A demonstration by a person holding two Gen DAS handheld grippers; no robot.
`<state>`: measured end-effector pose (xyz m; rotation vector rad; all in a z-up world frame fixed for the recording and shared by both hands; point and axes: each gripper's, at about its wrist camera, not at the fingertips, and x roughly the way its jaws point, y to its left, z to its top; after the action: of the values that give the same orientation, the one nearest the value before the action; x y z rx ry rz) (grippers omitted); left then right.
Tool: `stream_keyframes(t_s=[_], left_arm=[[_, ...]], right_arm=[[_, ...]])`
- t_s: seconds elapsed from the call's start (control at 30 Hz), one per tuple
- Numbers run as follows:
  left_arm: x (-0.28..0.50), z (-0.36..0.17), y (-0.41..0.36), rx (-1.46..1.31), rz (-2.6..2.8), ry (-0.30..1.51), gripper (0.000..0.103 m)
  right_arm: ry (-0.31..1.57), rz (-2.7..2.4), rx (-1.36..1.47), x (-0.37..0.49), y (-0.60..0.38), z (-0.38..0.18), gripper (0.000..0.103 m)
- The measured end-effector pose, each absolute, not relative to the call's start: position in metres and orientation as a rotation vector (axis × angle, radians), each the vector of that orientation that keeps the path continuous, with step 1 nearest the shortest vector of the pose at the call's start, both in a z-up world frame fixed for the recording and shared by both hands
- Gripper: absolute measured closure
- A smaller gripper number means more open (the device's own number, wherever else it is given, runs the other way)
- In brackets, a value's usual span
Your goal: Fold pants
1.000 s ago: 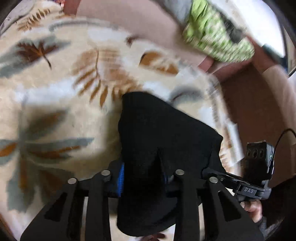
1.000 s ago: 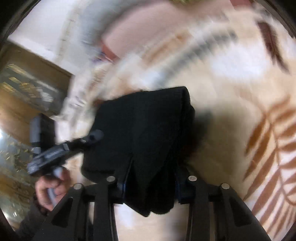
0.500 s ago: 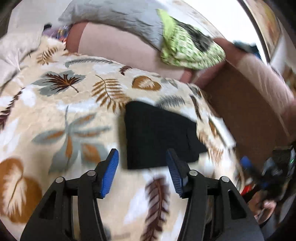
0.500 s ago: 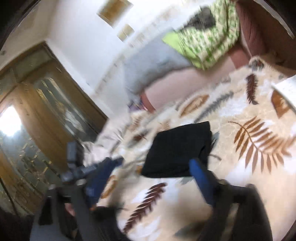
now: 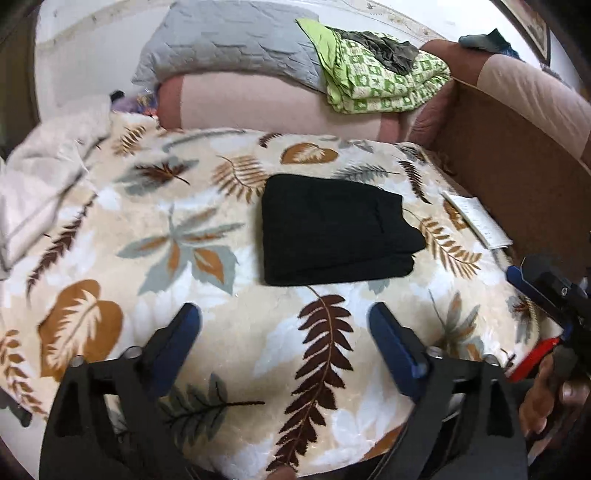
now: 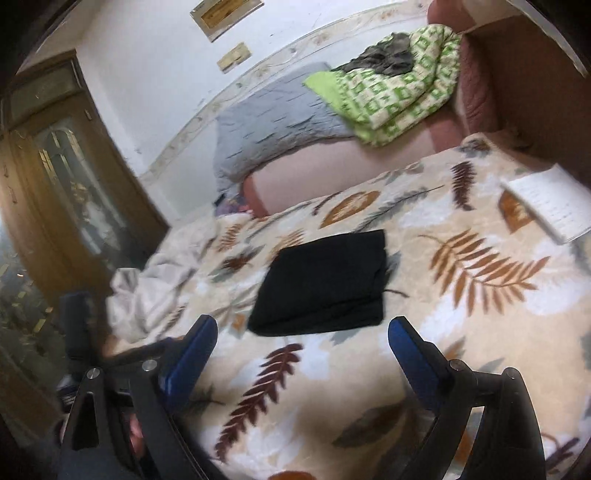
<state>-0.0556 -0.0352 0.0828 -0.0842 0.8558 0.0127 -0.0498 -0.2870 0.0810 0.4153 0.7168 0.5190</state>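
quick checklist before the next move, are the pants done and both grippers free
1. Black pants folded into a compact stack: ok.
2. Pants lying flat on the leaf-print blanket: ok.
3. Left gripper jaws open, empty: ok.
4. Right gripper jaws open, empty: ok.
5. Both grippers apart from the pants: ok.
6. Fold edges aligned: not ok, one layer sticks out at the right corner.

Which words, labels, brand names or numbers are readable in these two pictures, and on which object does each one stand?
None can be read.
Paper sheet on the leaf-print blanket: rows of print, too small and blurred.
Wall plaques: blurred.
Folded black pants: no label shows.
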Motion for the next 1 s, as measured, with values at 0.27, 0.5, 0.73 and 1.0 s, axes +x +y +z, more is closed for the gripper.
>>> stream_keyframes(t_s=[0.27, 0.5, 0.73, 1.0], left_arm=[[-0.057, 0.089, -0.056, -0.085, 0.097, 0.800, 0.000], [-0.052, 0.074, -0.081, 0.032, 0.075, 0.788, 0.000], [-0.044, 0.053, -0.096, 0.109, 0.067, 0.814, 0.000], [-0.033, 0.036, -0.099, 0.105, 0.053, 0.863, 0.000]], right_arm=[[0.598, 0.254, 0.220, -0.071, -0.278, 0.102, 0.008], [0.615, 0.312, 0.194, -0.067, -0.273, 0.098, 0.008], [0.593, 0.306, 0.154, -0.069, -0.259, 0.096, 0.008], [0.580, 0.290, 0.133, -0.066, -0.252, 0.094, 0.008]])
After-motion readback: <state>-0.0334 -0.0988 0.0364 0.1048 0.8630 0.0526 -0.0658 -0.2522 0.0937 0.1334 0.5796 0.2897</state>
